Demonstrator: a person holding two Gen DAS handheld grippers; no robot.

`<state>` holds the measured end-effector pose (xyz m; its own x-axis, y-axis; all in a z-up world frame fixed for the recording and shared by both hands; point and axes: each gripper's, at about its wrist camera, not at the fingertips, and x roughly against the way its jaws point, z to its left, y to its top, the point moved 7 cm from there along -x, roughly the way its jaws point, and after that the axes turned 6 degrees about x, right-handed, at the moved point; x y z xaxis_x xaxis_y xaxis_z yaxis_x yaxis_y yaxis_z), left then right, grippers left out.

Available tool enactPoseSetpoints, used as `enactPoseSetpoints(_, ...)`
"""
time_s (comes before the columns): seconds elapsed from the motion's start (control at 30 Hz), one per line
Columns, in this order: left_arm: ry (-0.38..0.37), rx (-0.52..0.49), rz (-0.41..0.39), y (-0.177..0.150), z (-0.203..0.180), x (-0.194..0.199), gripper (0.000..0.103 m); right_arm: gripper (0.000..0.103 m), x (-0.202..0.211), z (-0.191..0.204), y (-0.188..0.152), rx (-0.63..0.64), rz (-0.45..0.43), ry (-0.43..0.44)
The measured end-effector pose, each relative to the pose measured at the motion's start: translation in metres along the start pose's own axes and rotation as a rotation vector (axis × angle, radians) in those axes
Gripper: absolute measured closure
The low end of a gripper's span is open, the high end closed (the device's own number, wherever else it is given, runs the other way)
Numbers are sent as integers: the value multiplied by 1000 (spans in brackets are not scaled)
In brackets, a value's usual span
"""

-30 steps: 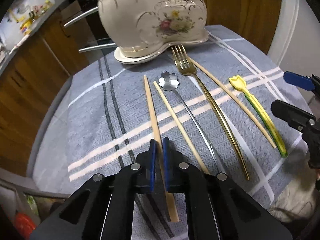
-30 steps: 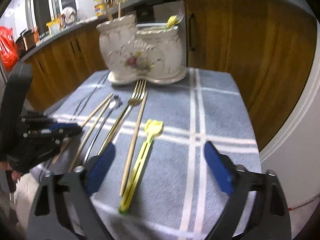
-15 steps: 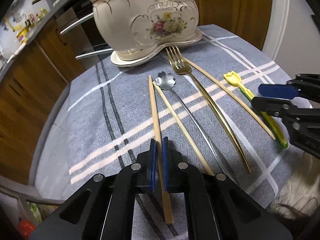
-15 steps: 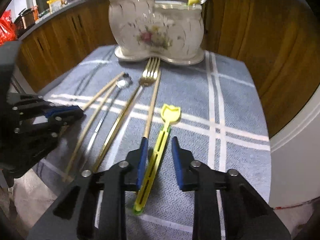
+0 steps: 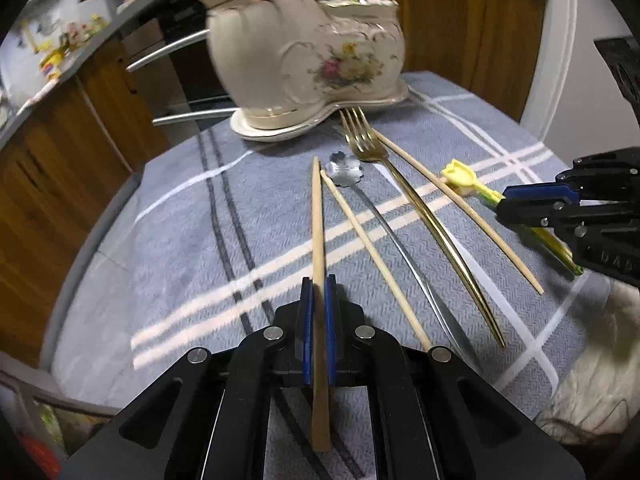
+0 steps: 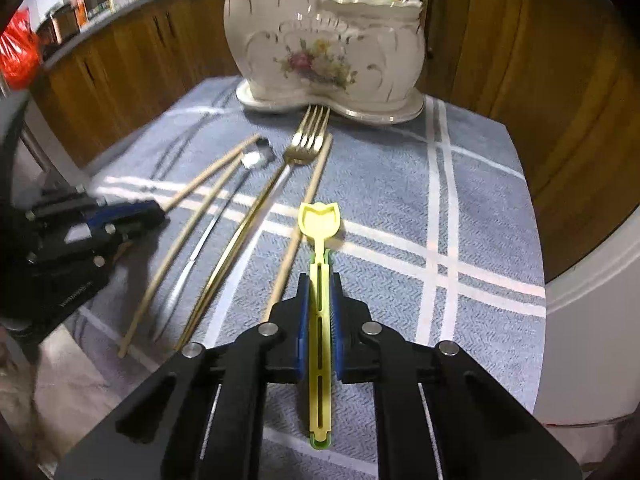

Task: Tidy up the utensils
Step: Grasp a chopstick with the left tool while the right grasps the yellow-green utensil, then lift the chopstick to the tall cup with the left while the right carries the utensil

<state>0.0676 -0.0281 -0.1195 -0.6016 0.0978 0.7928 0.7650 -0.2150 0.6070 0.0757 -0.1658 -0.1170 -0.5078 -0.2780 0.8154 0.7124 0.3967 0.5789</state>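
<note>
Small table (image 6: 516, 184), grey plaid cloth (image 6: 384, 184), ceramic holder (image 6: 324, 40), gold fork (image 5: 404, 184), silver spoon (image 5: 344, 166), loose chopsticks (image 5: 376, 248)

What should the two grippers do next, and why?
Probably lift both and carry them toward the ceramic holder. The left gripper is shut on a chopstick; the right gripper is closing on the yellow spoon, pads against its handle. Both utensils lie on the cloth.
</note>
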Motion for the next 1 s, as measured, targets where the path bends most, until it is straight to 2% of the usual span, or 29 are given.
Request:
enactPoseSetpoints(0.13, -44, 69, -61, 3, 13, 17, 97, 94, 15, -4, 1, -18, -74, 20)
enactPoseSetpoints(0.23, -58, 84, -104, 11, 17, 30, 97, 94, 24, -9, 3, -41, -114, 52)
enactPoseSetpoints(0.37, -106, 99, -208, 28, 17, 55, 97, 94, 45, -16, 13, -81, -218, 95)
enactPoseSetpoints(0.43, -168, 119, -280, 38, 17, 70, 97, 94, 58, -21, 23, -101, -292, 113)
enactPoseSetpoints(0.5, -203, 141, -353, 51, 20, 84, 97, 94, 69, -24, 36, -107, -360, 118)
enactPoseSetpoints(0.7, -224, 222, -508, 92, 40, 105, 97, 94, 93, -33, 85, -100, -548, 84)
enactPoseSetpoints(0.87, -219, 249, -581, 127, 50, 103, 97, 93, 97, -41, 130, -107, -670, 77)
enactPoseSetpoints(1.0, -210, 227, -607, 162, 49, 94, 97, 93, 94, -50, 160, -132, -744, 93)
